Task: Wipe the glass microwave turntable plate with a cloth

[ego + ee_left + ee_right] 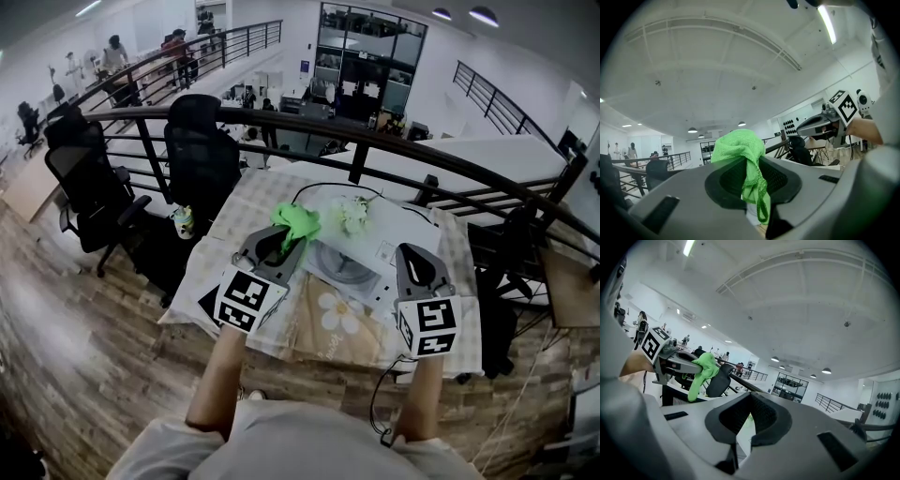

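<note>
My left gripper is shut on a bright green cloth, held above the left part of the table. In the left gripper view the green cloth bunches over the jaws of the left gripper and hangs down between them. A round greyish plate, apparently the glass turntable, lies on a white surface in the middle of the table, between the two grippers. My right gripper hovers to its right; in its own view the right gripper has its jaws together with nothing in them. Both gripper cameras tilt up toward the ceiling.
The table wears a patterned tablecloth with a flower print. A small white flower ornament and a black cable lie at the back. A dark railing runs behind, black office chairs stand left, and a small bottle sits off the table's left edge.
</note>
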A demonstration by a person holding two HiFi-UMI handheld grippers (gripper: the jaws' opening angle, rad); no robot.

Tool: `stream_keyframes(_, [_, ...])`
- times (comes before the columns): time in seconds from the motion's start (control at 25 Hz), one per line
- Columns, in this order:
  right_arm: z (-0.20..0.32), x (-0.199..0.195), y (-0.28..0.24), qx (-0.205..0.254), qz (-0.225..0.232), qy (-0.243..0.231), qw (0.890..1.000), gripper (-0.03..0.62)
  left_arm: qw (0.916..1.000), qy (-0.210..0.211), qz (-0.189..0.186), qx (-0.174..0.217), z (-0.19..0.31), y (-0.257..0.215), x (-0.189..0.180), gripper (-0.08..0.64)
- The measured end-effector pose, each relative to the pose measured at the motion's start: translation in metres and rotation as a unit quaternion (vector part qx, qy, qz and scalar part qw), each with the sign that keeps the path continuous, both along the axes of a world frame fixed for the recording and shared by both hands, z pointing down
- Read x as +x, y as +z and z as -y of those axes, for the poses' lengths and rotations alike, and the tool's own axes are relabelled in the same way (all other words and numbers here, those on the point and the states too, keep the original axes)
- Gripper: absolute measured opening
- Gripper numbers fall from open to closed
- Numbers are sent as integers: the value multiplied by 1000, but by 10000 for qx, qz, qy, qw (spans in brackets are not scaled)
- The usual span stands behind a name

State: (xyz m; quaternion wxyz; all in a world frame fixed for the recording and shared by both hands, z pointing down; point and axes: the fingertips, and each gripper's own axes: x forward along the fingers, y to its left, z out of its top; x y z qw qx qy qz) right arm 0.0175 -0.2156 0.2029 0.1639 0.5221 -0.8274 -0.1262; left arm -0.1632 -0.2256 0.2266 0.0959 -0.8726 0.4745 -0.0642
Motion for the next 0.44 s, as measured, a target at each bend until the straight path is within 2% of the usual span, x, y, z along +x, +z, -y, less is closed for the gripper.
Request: stream_keyframes(0.44, [-3, -6, 4, -42, -13, 12, 10000, 12, 9999, -14, -67, -79, -6, 6, -3, 87])
